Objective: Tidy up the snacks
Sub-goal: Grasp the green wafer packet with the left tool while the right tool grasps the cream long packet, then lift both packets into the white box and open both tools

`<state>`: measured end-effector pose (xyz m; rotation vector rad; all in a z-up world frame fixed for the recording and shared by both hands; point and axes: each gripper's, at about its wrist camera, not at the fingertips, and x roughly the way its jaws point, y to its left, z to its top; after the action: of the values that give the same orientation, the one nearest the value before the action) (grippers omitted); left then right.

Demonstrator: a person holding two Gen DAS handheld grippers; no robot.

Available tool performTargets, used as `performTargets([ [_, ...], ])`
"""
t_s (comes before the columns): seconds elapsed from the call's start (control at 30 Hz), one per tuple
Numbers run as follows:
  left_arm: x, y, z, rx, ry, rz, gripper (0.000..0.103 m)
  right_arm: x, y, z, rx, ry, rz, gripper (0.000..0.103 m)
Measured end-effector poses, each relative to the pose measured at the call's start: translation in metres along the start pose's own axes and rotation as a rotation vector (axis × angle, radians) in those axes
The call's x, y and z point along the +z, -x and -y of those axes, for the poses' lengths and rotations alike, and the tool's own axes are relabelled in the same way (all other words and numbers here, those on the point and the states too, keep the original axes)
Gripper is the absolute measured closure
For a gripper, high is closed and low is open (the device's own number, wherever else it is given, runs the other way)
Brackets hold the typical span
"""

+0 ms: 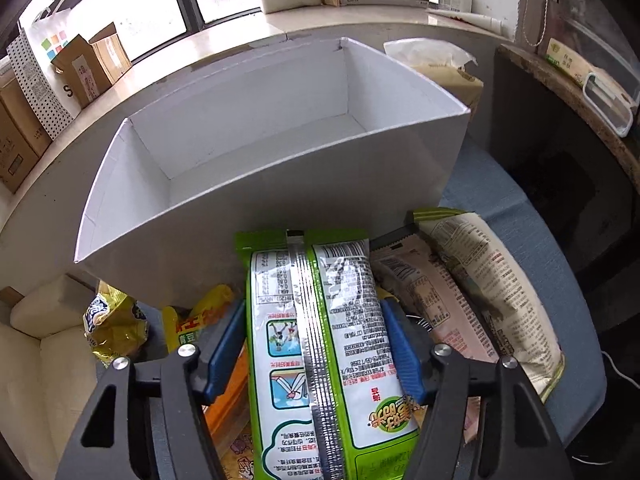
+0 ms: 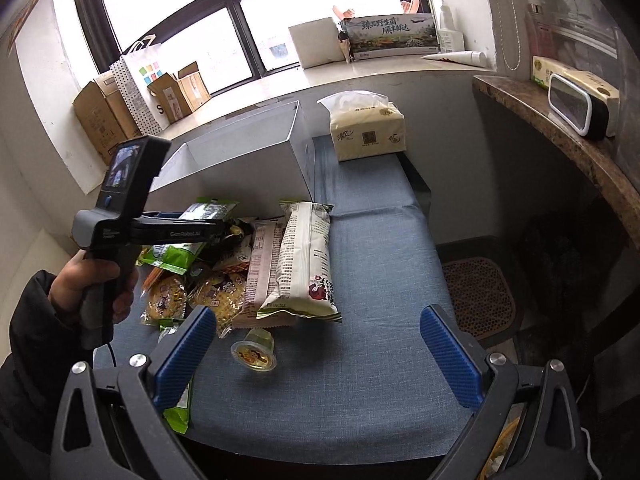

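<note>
Left gripper (image 1: 312,344) pinching green-and-white plastic snack packet (image 1: 316,340) mid-body | light, soft, slippery, crushable | right gripper (image 2: 320,356) spread, empty

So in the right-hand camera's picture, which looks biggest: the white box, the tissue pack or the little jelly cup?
1. White box
2. Tissue pack, though it sits farther back, so nearness makes its true size unsure
3. Jelly cup, clearly smallest despite being closest

My left gripper (image 1: 314,344) has ribbed blue plastic pads (image 1: 224,350). The green packet (image 1: 320,360) is glossy film; the white box (image 1: 280,200), matt card; the blue cushion (image 2: 360,360), woven cloth.
</note>
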<state>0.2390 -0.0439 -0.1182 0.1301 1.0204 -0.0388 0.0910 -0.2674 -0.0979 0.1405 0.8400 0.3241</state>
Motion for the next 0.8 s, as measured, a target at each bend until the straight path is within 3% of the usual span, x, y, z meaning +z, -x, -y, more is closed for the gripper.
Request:
performTargets([
  [0.23, -0.022, 0.079, -0.026, -0.047, 0.045, 0.162, 0.032, 0.014, -0.025, -0.006, 0.009, 0.022, -0.024, 0.000],
  [0.4, -0.048, 0.124, -0.051, -0.039, 0.088, 0.247, 0.032, 0.038, -0.068, -0.007, 0.041, 0.041, -0.065, 0.000],
  [0.6, -0.088, 0.155, -0.077, -0.030, 0.128, 0.286, 0.032, 0.058, -0.140, -0.005, 0.050, 0.017, -0.202, 0.000],
  [0.8, -0.110, 0.158, -0.098, -0.026, 0.184, 0.280, 0.032, 0.057, -0.190, -0.001, 0.056, -0.026, -0.309, 0.000],
])
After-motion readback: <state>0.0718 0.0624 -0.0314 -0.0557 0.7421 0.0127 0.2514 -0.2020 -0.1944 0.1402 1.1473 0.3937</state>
